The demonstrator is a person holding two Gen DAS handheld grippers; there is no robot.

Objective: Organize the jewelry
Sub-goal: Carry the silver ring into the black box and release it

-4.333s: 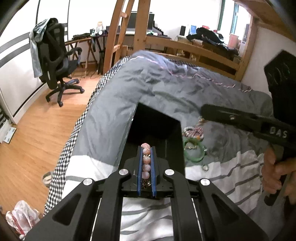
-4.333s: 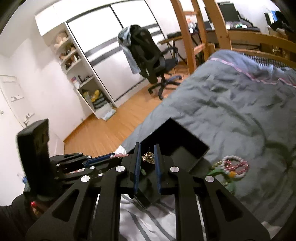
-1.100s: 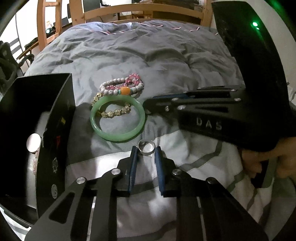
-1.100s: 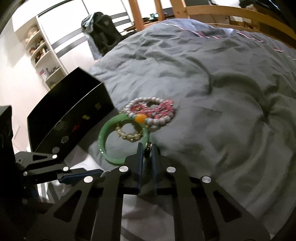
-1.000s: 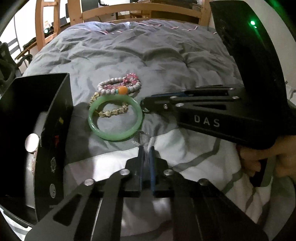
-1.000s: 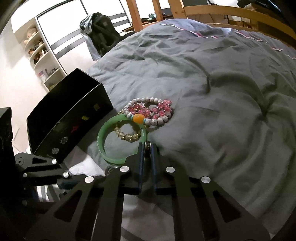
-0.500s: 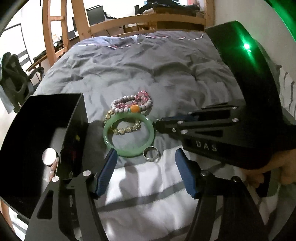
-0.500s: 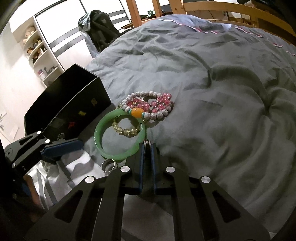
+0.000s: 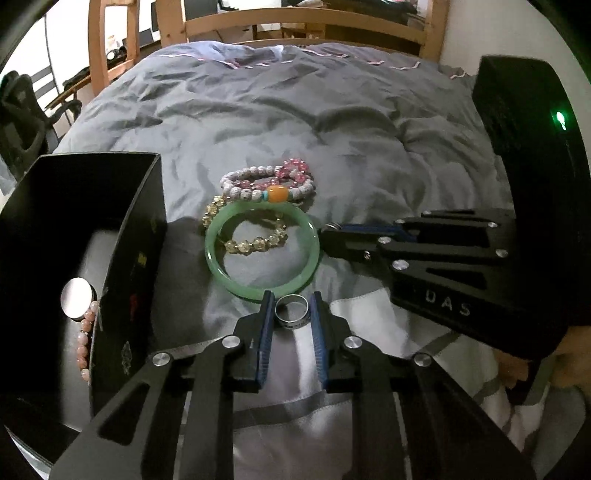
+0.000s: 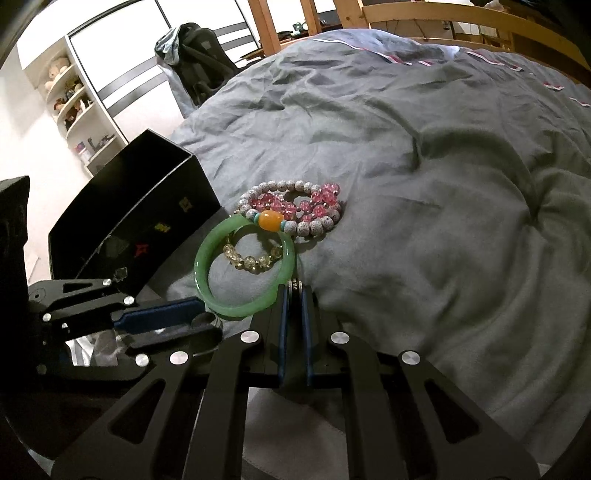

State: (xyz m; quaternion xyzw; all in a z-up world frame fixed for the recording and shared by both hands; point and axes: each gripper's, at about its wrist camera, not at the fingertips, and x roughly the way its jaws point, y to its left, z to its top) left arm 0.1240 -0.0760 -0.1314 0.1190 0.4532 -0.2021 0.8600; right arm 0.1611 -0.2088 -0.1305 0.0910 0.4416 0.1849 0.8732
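Observation:
A silver ring [image 9: 291,311] lies on the bed between the fingers of my left gripper [image 9: 292,308], whose jaws stand close around it without clearly pressing it. A green bangle [image 9: 261,249] lies just beyond, with a yellow bead bracelet [image 9: 255,242] inside it and white and pink bead bracelets [image 9: 271,182] behind. My right gripper [image 10: 294,291] is shut on a small silver ring [image 10: 295,285] at the bangle's [image 10: 244,267] edge. The black box [image 9: 81,236] at left holds a pink bead bracelet [image 9: 85,341].
The grey duvet [image 10: 424,166] stretches far and right. A wooden bed rail [image 9: 306,22] runs along the back. An office chair [image 10: 199,48] and white shelves [image 10: 70,99] stand past the bed. A round metal piece [image 9: 76,297] lies in the box.
My left gripper was wide open above the ring half a second ago; it has dropped and narrowed around the ring. My right gripper has stayed shut by the bangle.

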